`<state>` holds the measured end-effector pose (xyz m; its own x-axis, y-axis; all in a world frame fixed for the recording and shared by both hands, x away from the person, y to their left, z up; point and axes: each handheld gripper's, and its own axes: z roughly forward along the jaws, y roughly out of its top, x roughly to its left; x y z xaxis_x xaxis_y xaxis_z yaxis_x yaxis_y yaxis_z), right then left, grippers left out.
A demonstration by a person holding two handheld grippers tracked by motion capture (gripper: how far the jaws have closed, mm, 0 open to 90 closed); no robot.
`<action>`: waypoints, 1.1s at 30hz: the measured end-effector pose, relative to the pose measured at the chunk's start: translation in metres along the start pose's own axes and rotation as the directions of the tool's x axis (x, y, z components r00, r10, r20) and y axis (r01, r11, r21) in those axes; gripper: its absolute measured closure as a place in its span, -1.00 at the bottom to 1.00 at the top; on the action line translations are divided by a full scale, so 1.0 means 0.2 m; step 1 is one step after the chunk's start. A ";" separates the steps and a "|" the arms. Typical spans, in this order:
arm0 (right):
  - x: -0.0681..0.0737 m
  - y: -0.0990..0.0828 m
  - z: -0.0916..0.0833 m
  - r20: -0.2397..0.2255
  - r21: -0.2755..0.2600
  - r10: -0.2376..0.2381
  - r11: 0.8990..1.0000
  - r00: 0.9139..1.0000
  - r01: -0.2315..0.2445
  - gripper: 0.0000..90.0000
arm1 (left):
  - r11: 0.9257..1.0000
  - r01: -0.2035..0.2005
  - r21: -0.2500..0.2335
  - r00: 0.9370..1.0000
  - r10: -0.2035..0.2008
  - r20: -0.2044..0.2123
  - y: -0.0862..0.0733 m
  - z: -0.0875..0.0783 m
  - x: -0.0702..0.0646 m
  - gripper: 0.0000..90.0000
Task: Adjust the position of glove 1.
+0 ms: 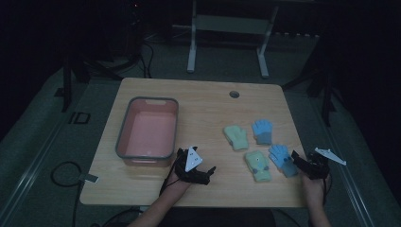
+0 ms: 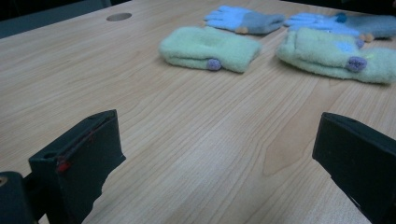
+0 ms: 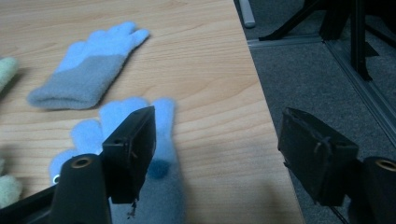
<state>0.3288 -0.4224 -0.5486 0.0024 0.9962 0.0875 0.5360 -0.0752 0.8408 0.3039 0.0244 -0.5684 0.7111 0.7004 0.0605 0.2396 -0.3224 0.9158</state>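
Note:
Four small knitted gloves lie on the right half of the wooden table (image 1: pixel 198 101): a far green glove (image 1: pixel 235 137) (image 2: pixel 210 46), a far blue glove (image 1: pixel 262 131) (image 3: pixel 88 70), a near green glove (image 1: pixel 257 165) (image 2: pixel 336 56) and a near blue glove (image 1: pixel 282 158) (image 3: pixel 121 126). My left gripper (image 1: pixel 208 175) (image 2: pixel 219 140) hovers low near the front edge, left of the gloves, open with bare wood between its jaws. At the table's right edge, my right gripper (image 1: pixel 299 163) (image 3: pixel 219 140) is open, one jaw over the near blue glove's fingers and bare table in the gap.
A pink tub (image 1: pixel 147 133) with a grey rim stands on the table's left half, just beyond my left gripper. A round cable hole (image 1: pixel 234 94) sits near the back edge. The table's right edge (image 3: pixel 261 107) drops to grey floor close to my right gripper.

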 end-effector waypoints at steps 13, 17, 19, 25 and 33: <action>0.01 0.01 0.01 0.009 0.080 -0.024 0.997 1.000 0.023 -0.71 | 1.000 0.008 0.003 1.000 -0.008 -0.003 0.00 0.00 0.00 -0.96; 0.03 0.01 0.01 0.019 0.094 -0.075 0.993 0.997 0.073 -0.71 | 1.000 0.011 0.002 1.000 -0.011 0.000 0.00 0.00 0.00 -0.96; 0.04 0.01 0.02 0.017 0.097 -0.085 0.992 0.996 0.083 -0.70 | 1.000 0.015 0.000 1.000 -0.015 -0.001 0.00 0.00 0.01 -0.96; 0.05 0.01 0.01 0.008 0.110 -0.098 0.989 0.995 0.096 -0.69 | 1.000 0.008 -0.002 1.000 -0.008 -0.005 0.00 0.00 0.00 -0.96; 0.08 0.06 -0.03 0.029 0.097 -0.115 0.989 0.993 0.111 -0.65 | 1.000 0.001 -0.003 1.000 -0.001 -0.002 0.00 0.00 0.00 -0.96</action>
<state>0.3294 -0.4077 -0.5339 -0.0349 0.9991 -0.0247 0.6120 0.0409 0.7898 0.3035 0.0248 -0.5685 0.7092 0.7024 0.0602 0.2388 -0.3198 0.9169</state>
